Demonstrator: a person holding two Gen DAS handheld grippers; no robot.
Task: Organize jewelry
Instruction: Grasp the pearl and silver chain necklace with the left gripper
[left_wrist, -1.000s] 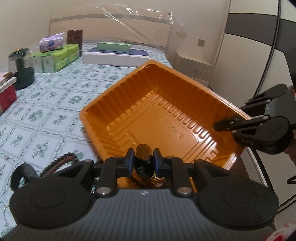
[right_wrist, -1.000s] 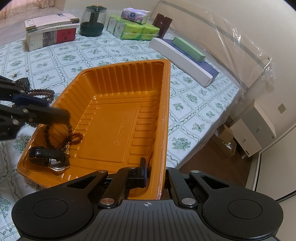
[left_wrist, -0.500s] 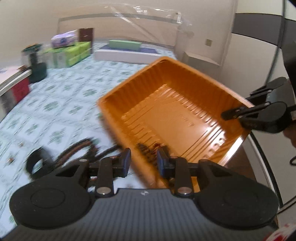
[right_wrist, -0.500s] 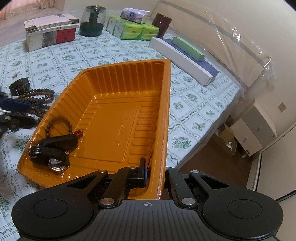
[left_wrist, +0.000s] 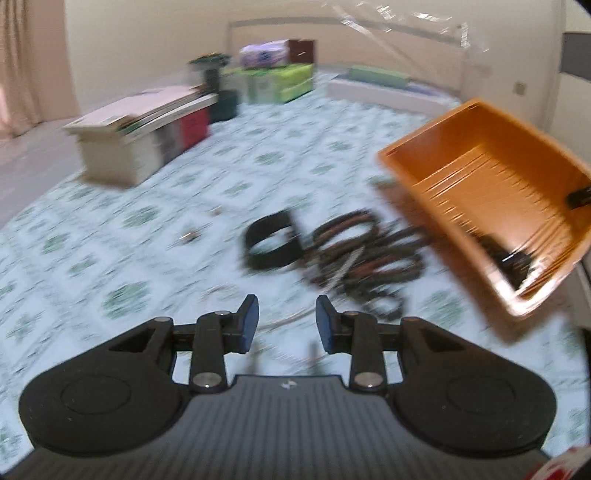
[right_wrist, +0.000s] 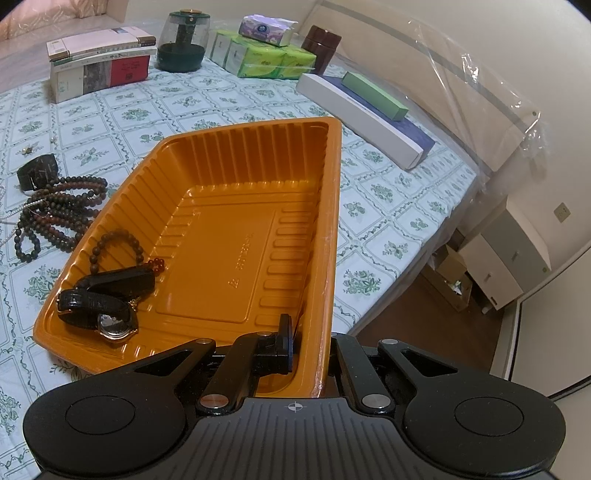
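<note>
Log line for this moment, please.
left gripper: opening, empty, over beads | right gripper: shut on tray | watch in tray

Almost nothing can be read. The floor of the orange tray (right_wrist: 236, 229) carries a line of raised moulded characters running along its length, near the middle of the right wrist view, too small to make out. The spines of the stacked books (right_wrist: 99, 70) at about ten o'clock bear print, also illegible. The tissue pack (right_wrist: 266, 30) at twelve o'clock shows a round blue logo whose letters cannot be told. The left wrist view is too blurred for any lettering.
</note>
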